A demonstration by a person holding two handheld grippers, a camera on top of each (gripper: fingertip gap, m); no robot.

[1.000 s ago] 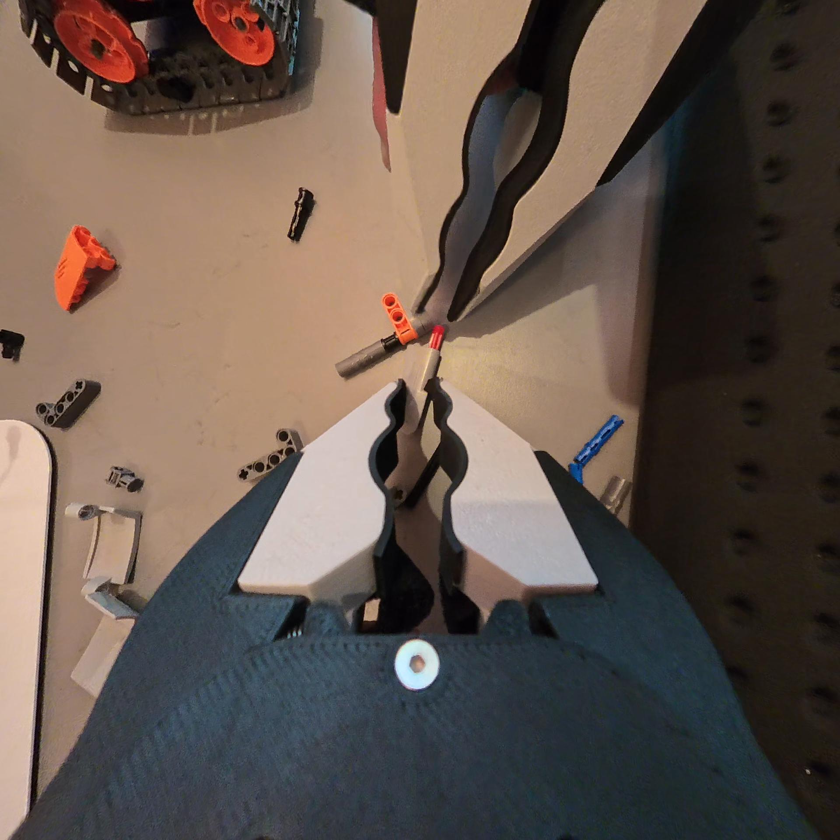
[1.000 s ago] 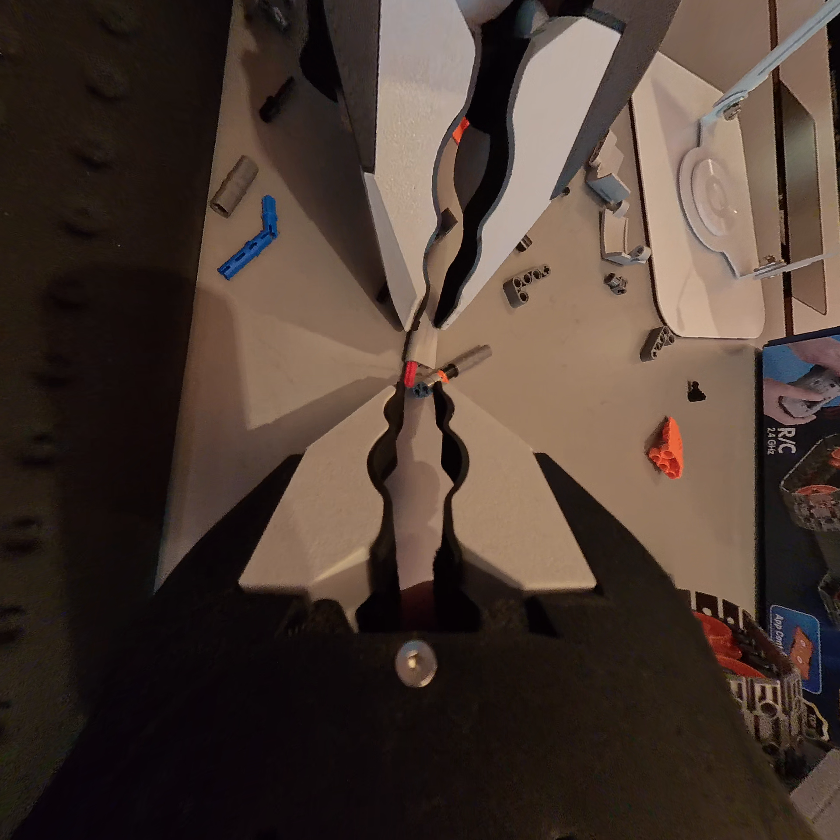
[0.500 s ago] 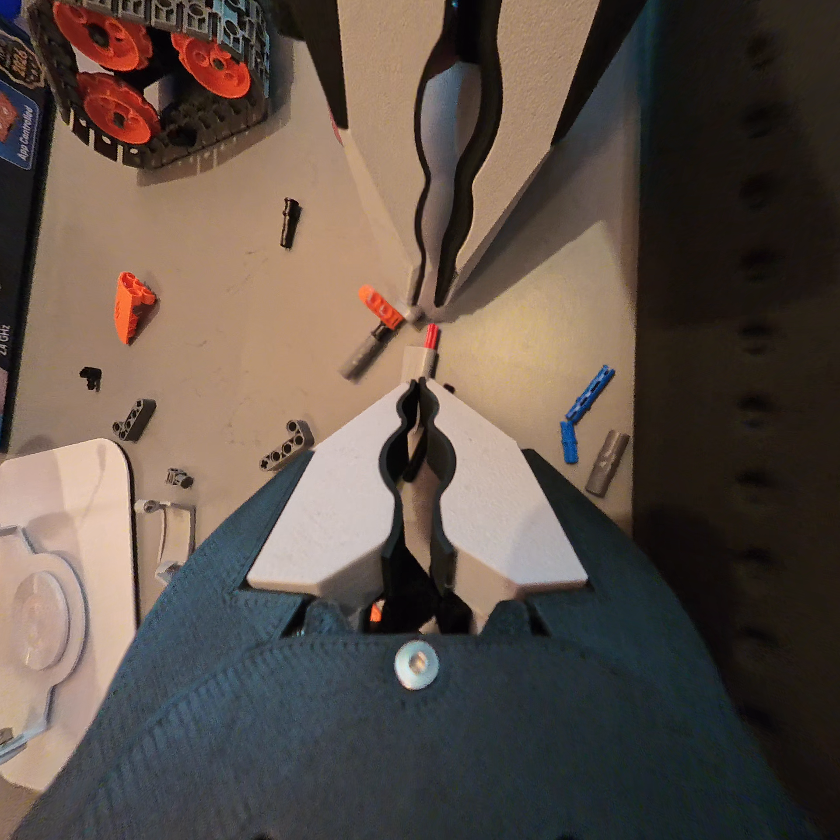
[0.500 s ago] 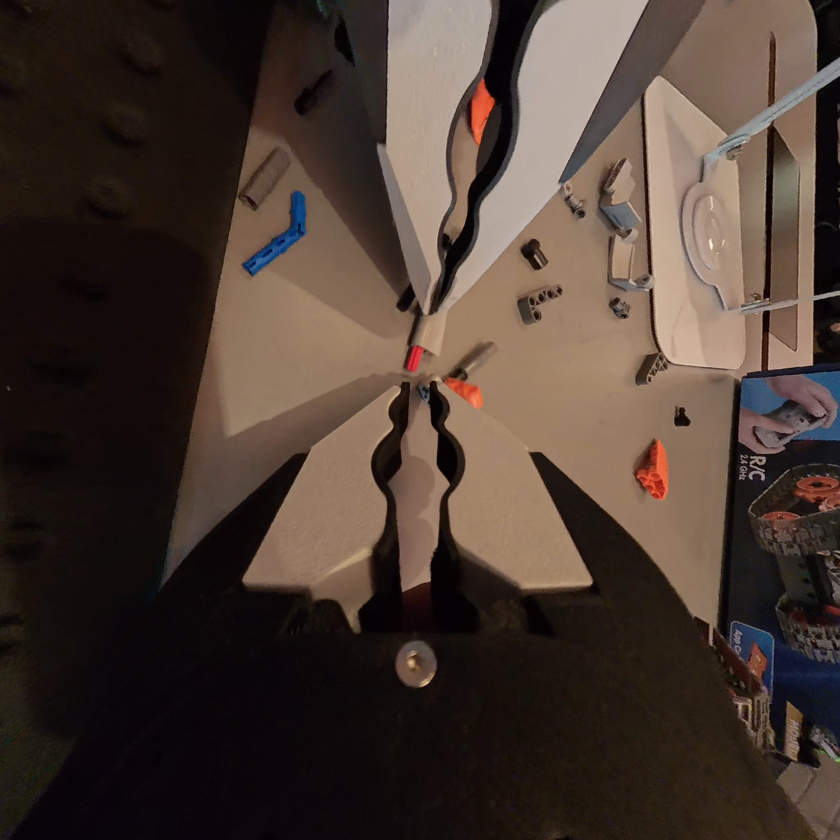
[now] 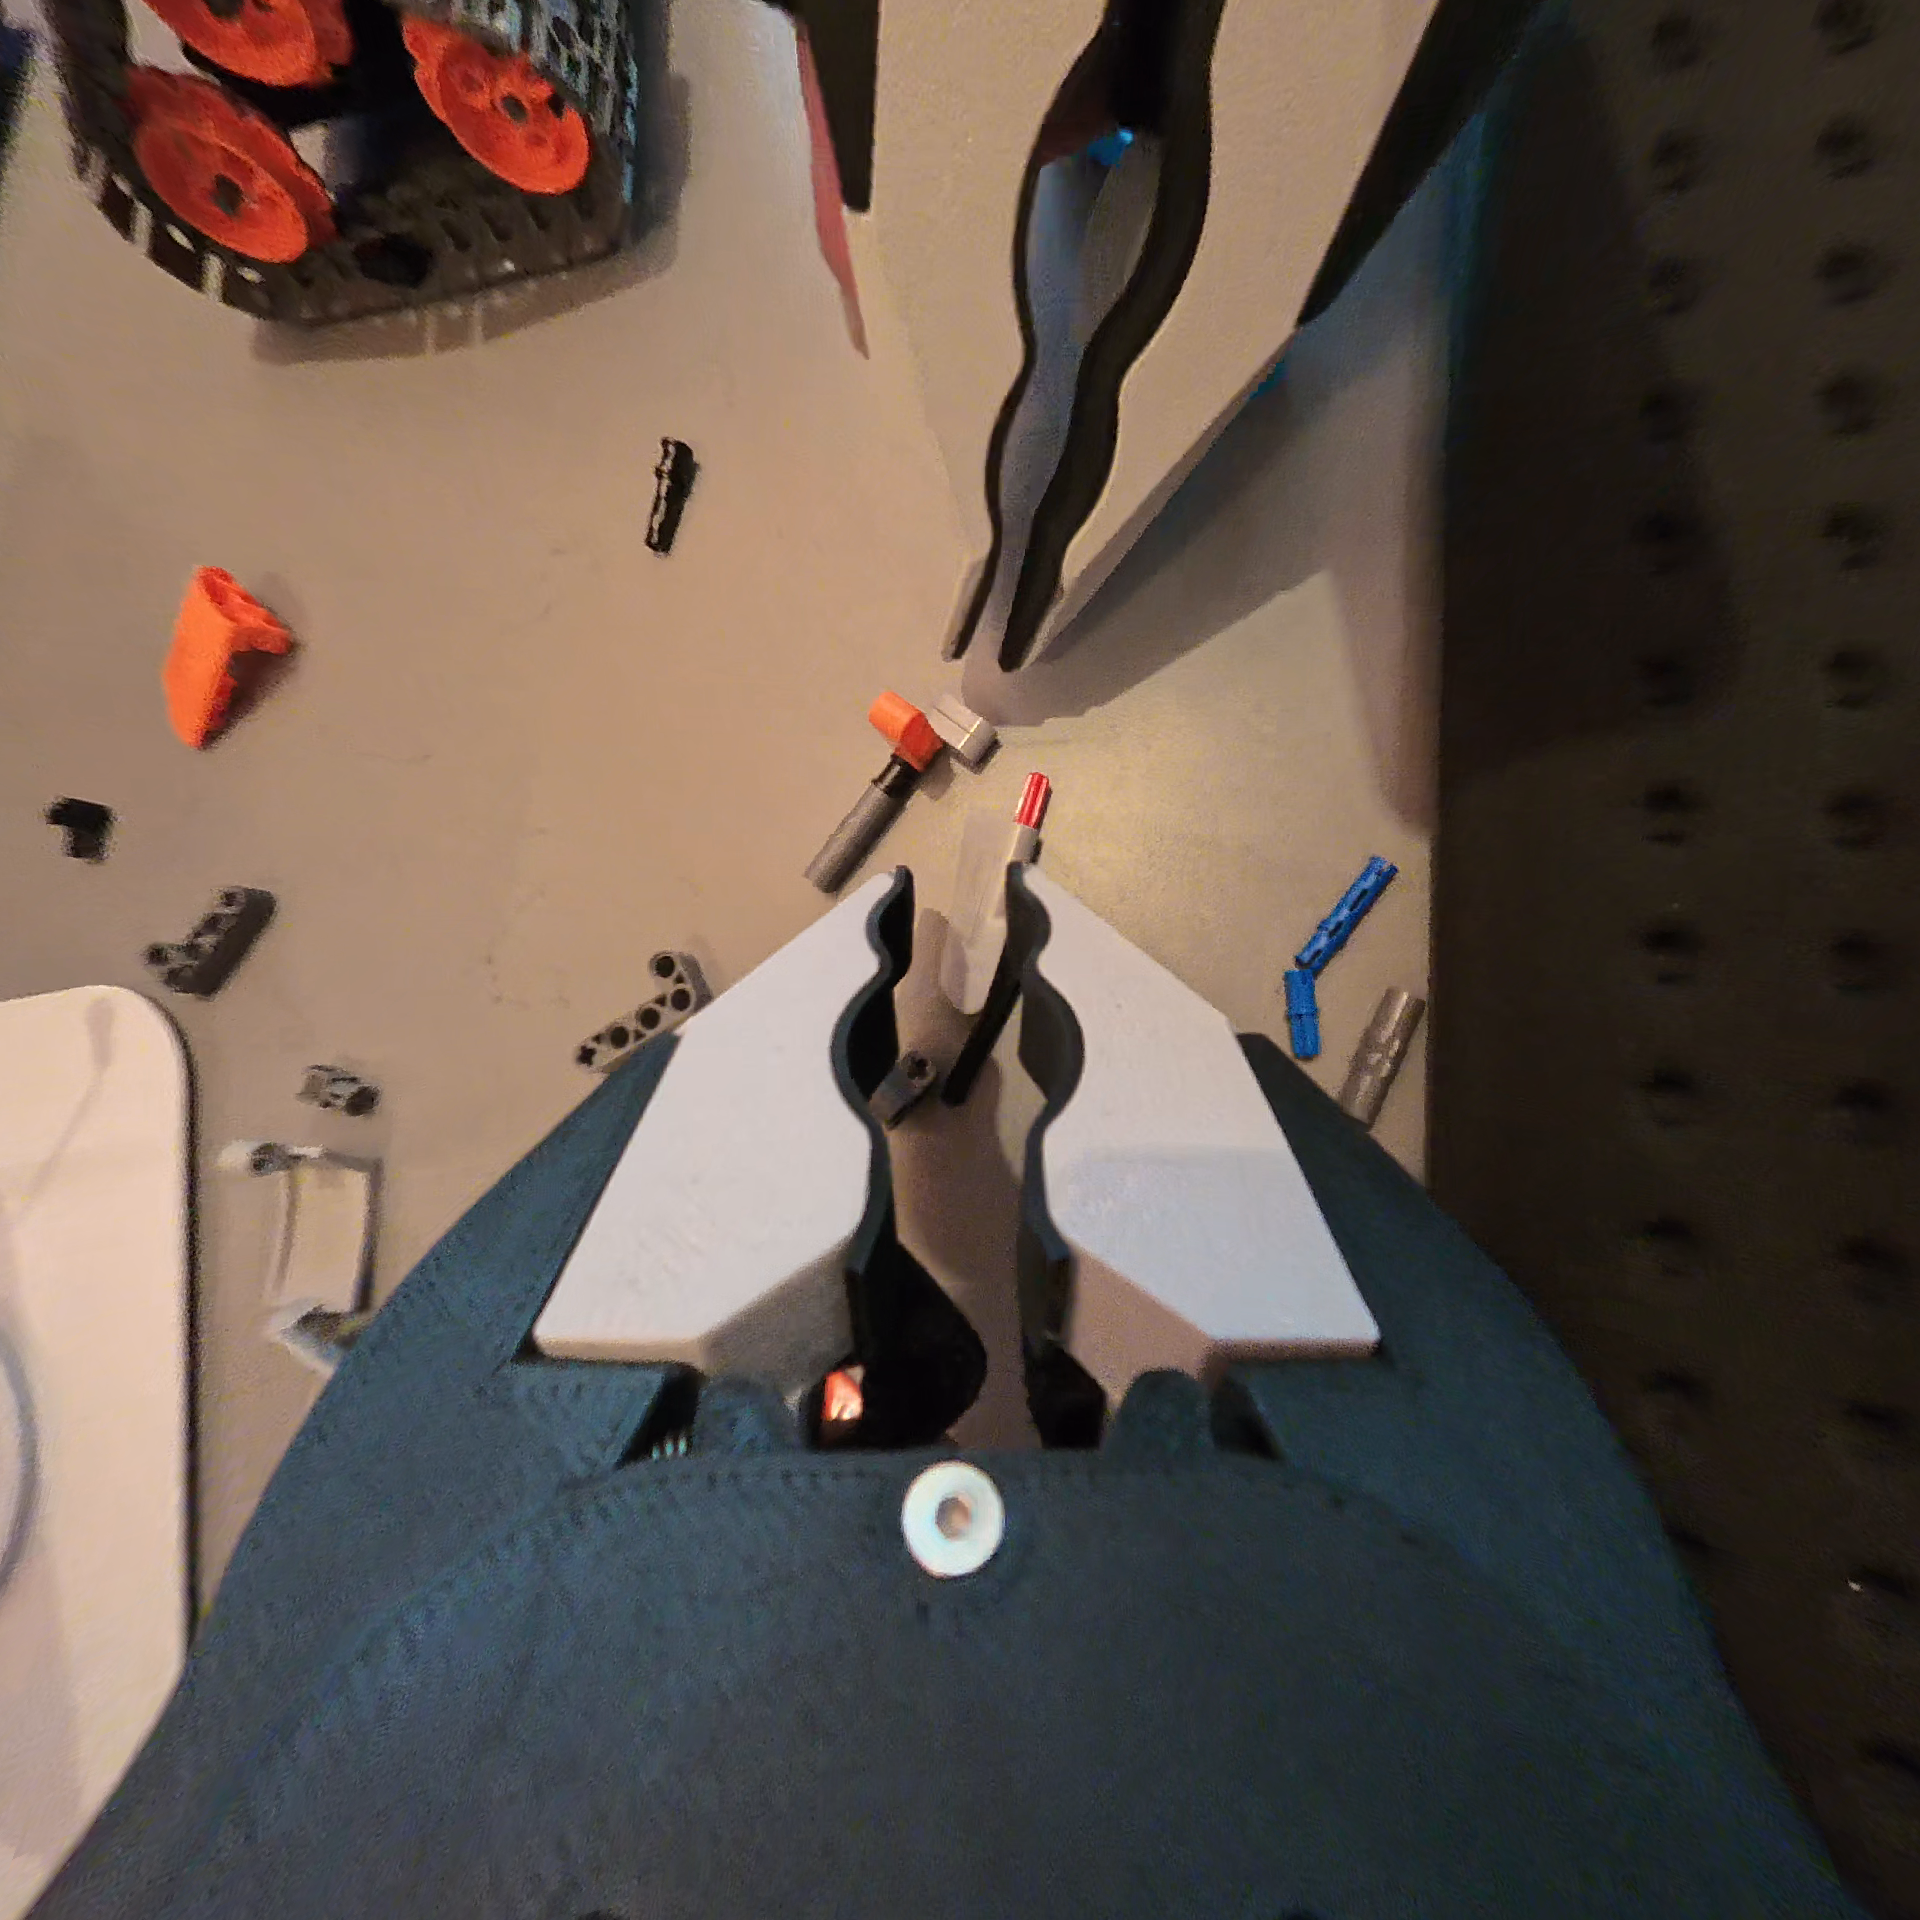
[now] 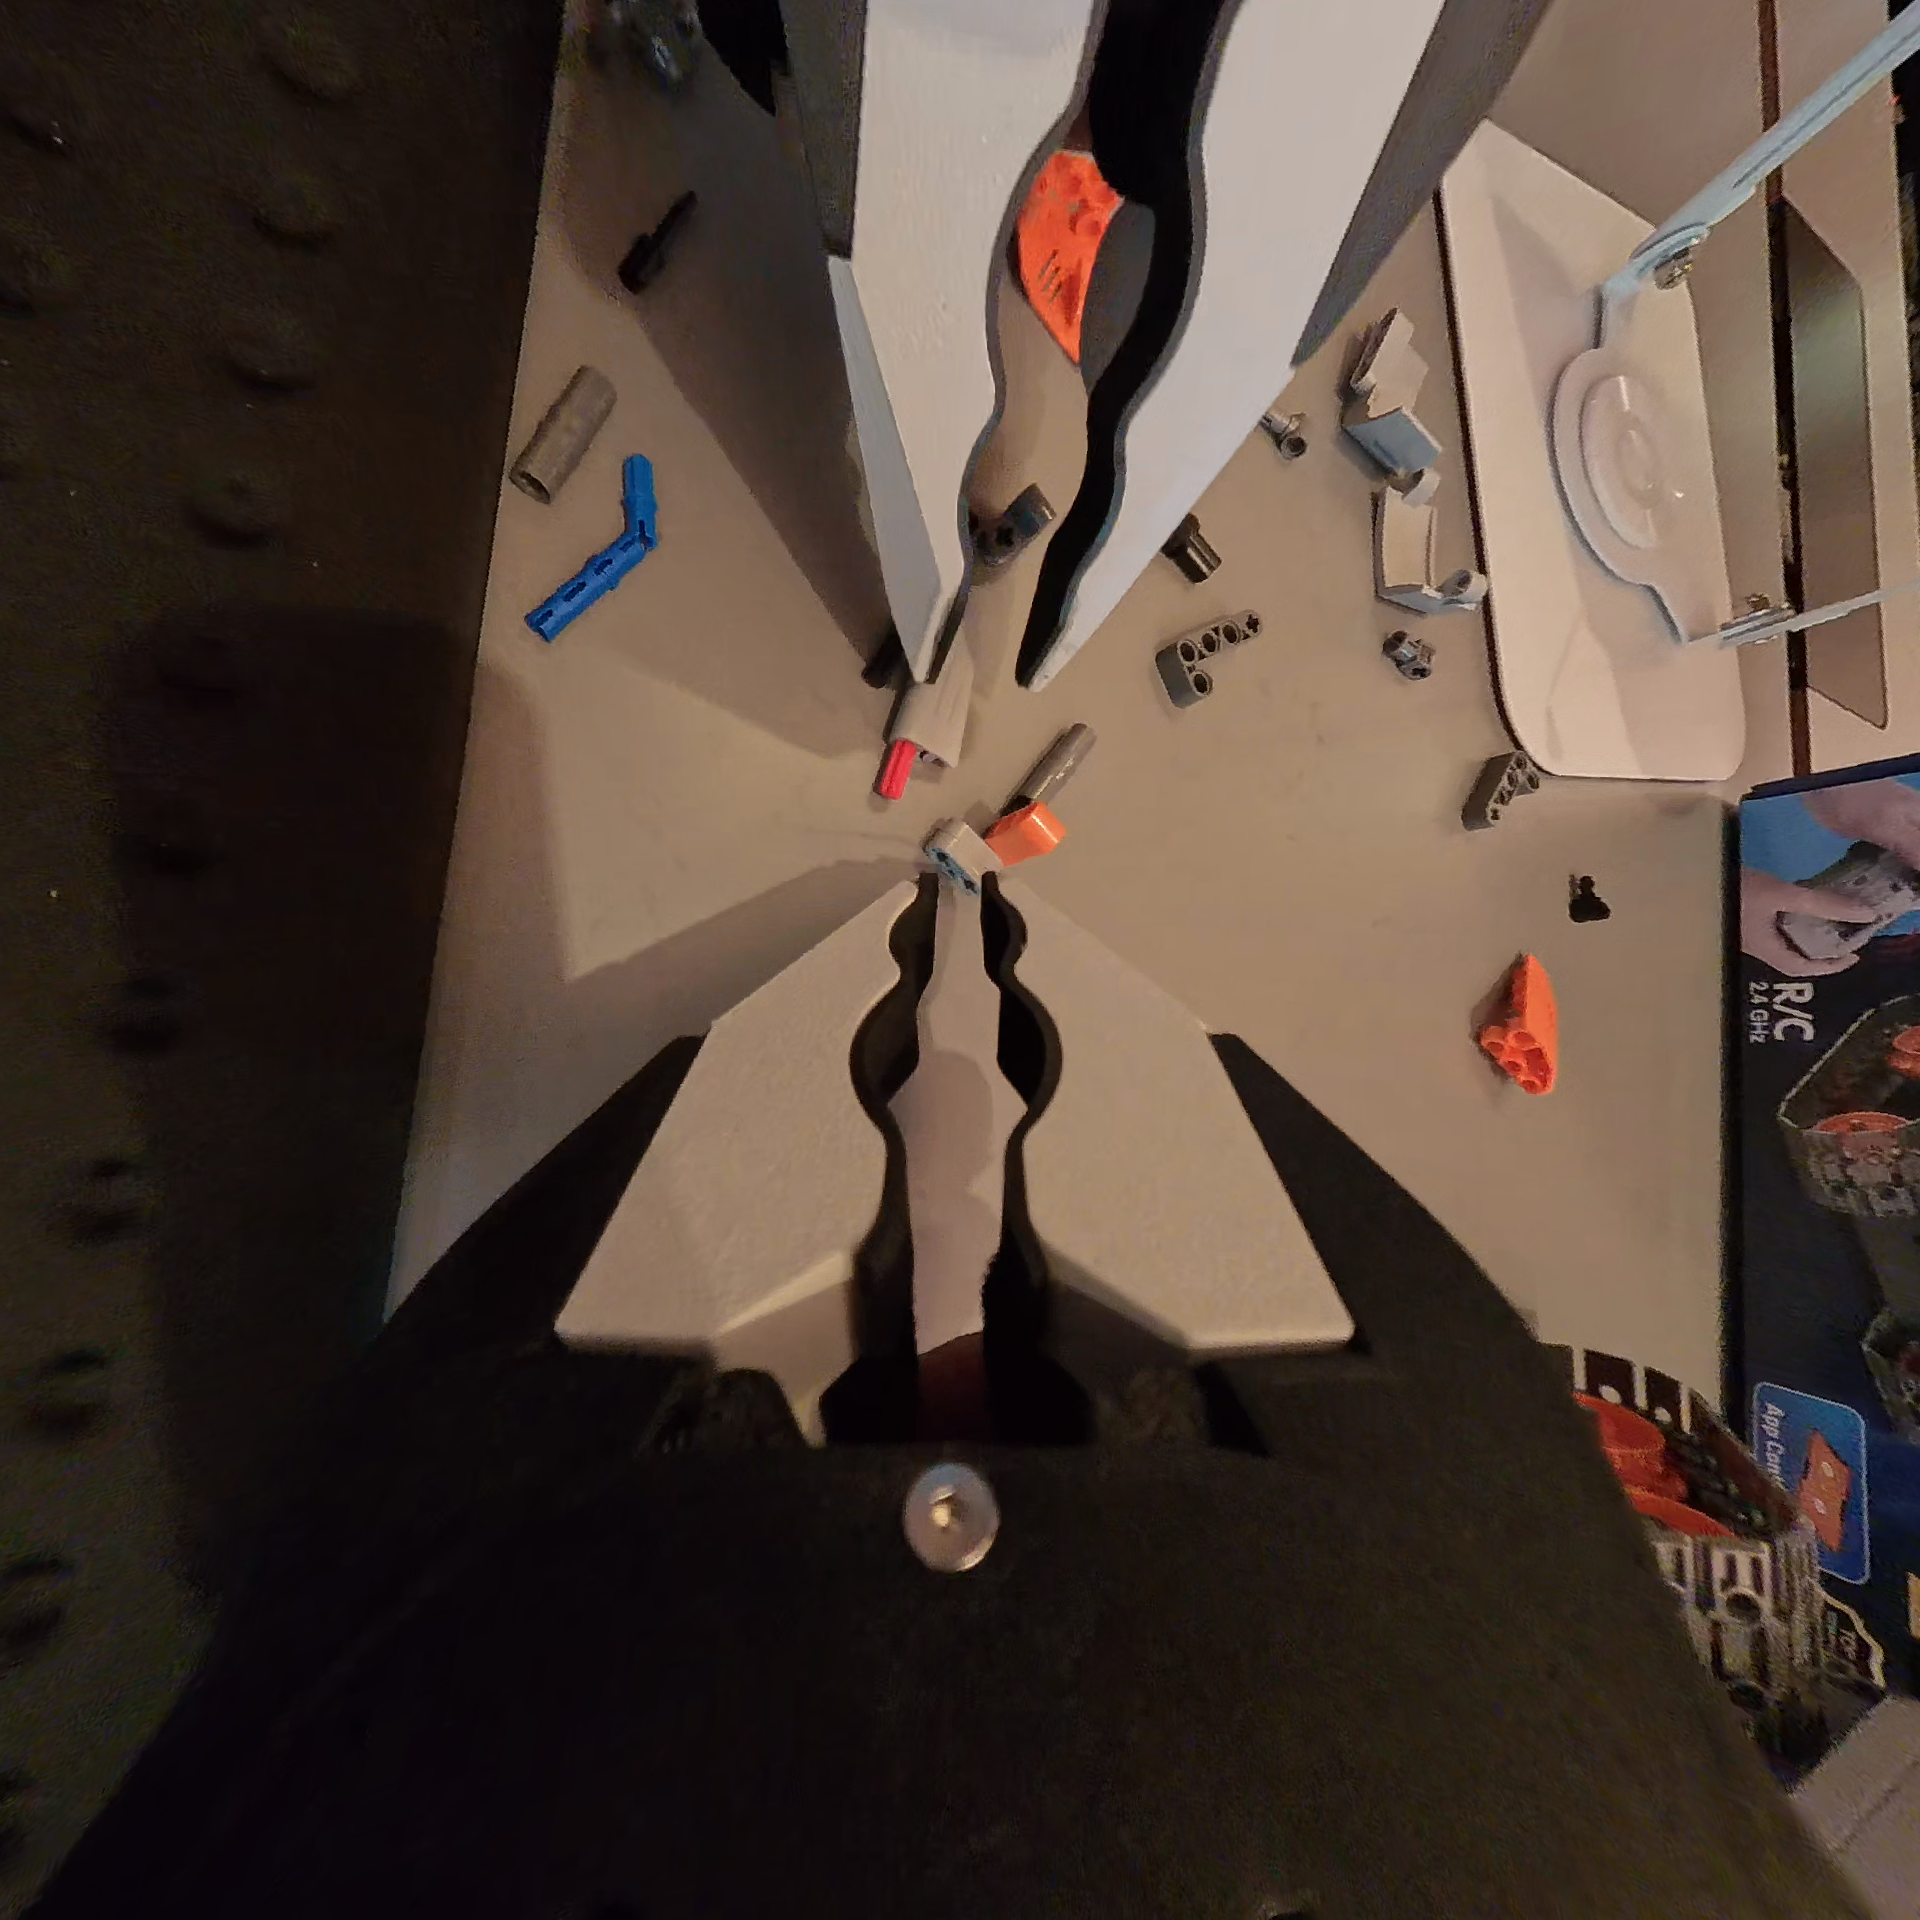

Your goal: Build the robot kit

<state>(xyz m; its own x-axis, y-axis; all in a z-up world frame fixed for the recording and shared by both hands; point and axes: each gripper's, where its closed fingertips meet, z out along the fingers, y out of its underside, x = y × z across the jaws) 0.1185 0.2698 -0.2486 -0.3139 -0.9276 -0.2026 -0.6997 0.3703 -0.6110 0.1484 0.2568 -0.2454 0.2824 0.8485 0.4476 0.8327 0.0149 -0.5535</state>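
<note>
My left gripper (image 5: 961,881) is open. A grey piece with a red pin (image 5: 1031,802) at its end lies between its fingertips, against the right one; it also shows in the right wrist view (image 6: 932,717). A small dark connector (image 5: 906,1086) lies on the table under the jaws. My right gripper (image 6: 956,881) has its jaws a narrow gap apart. Just ahead of its tips lies a small assembly: a grey connector (image 6: 951,854), an orange block (image 6: 1025,833) and a grey axle (image 6: 1058,756). In the left wrist view the orange block (image 5: 902,727) sits slightly clear of the right gripper's tips (image 5: 982,657).
A tracked model with orange wheels (image 5: 343,156) stands far left. Loose parts lie around: an orange wedge (image 6: 1517,1029), a blue bent beam (image 6: 603,561), a grey tube (image 6: 561,436), a dark L-beam (image 6: 1205,655). A white base (image 6: 1590,499), a box (image 6: 1829,1143) and a dark studded mat (image 5: 1662,831) border the table. My hands' fingertips stand some 4 cm from each other. From the left gripper's tips to the small dark connector (image 5: 906,1086) is close to 4 cm. Seen from the right wrist view (image 6: 1006,536) as well.
My left gripper was shut on the grey piece with the red pin half a second ago and has opened. The orange assembly has turned and sits slightly farther from my right fingertips.
</note>
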